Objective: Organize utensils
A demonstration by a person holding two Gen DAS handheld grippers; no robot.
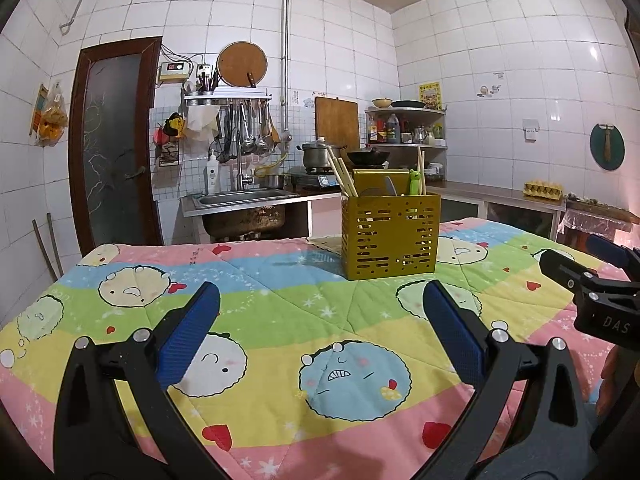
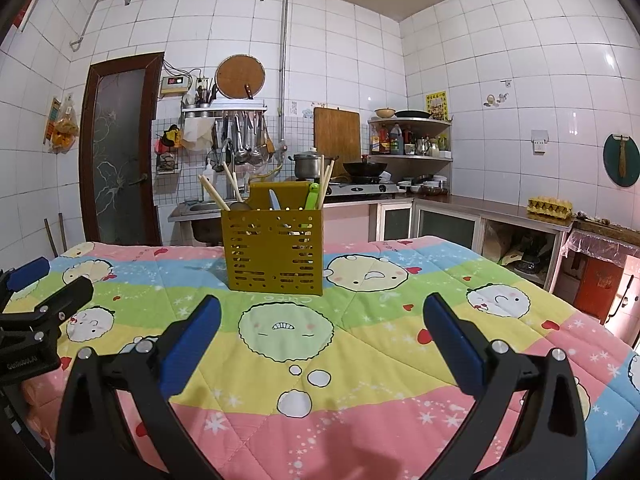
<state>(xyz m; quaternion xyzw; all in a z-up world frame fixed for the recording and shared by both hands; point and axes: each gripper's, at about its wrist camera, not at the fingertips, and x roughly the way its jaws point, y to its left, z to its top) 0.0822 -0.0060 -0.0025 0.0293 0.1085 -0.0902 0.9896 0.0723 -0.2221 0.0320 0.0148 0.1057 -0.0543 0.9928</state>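
Note:
A yellow perforated utensil holder (image 1: 390, 236) stands upright on the cartoon quilt, also in the right wrist view (image 2: 274, 251). It holds wooden chopsticks (image 1: 340, 176), a grey spoon (image 1: 390, 187) and a green frog-topped utensil (image 1: 415, 182). My left gripper (image 1: 322, 300) is open and empty, low over the quilt, well short of the holder. My right gripper (image 2: 320, 312) is open and empty too, in front of the holder. Each gripper shows at the edge of the other's view: the right one in the left wrist view (image 1: 588, 268), the left one in the right wrist view (image 2: 40, 292).
The colourful quilt (image 2: 360, 360) covers the table. Behind it are a sink (image 1: 244, 200), a stove with a pot (image 1: 318, 154) and a wok (image 2: 365, 170), hanging ladles, corner shelves with bottles and an egg carton (image 2: 550, 205) on the right counter.

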